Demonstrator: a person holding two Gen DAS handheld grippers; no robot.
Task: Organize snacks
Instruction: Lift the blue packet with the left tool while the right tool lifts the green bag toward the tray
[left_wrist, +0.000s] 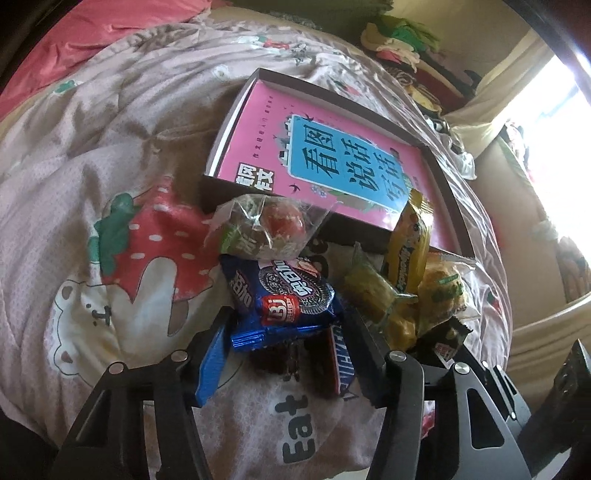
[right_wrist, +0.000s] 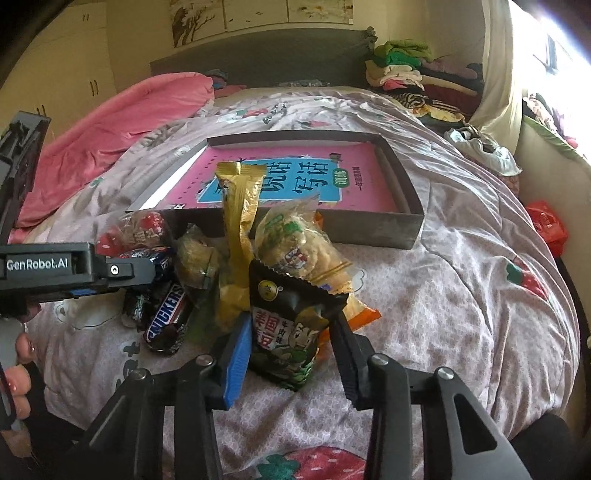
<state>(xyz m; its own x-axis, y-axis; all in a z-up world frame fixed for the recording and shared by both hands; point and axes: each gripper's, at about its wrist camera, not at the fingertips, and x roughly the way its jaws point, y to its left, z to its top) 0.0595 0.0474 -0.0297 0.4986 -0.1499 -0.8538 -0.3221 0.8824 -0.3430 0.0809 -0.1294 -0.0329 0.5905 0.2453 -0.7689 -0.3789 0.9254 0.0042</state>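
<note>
A pile of snacks lies on the bed in front of a shallow dark box (left_wrist: 448, 184) (right_wrist: 406, 225) that holds a pink book (left_wrist: 332, 147) (right_wrist: 354, 173). My left gripper (left_wrist: 286, 332) is open, its fingers on either side of a blue Oreo packet (left_wrist: 284, 295), with a Snickers bar (left_wrist: 341, 358) (right_wrist: 166, 314) just below. My right gripper (right_wrist: 291, 325) is open around a black snack packet (right_wrist: 291, 325). A yellow wafer pack (left_wrist: 408, 243) (right_wrist: 240, 206) leans on the box edge. Clear-wrapped pastries (right_wrist: 299, 243) and a red-and-clear sweet pack (left_wrist: 266, 229) lie between.
The bed has a pink-grey strawberry quilt (right_wrist: 461, 295) and a pink duvet (right_wrist: 140, 107) at the back left. Folded clothes (right_wrist: 399, 66) are stacked at the headboard's right. A red bag (right_wrist: 546, 225) lies at the bed's right edge. The left gripper's body (right_wrist: 55, 269) shows in the right wrist view.
</note>
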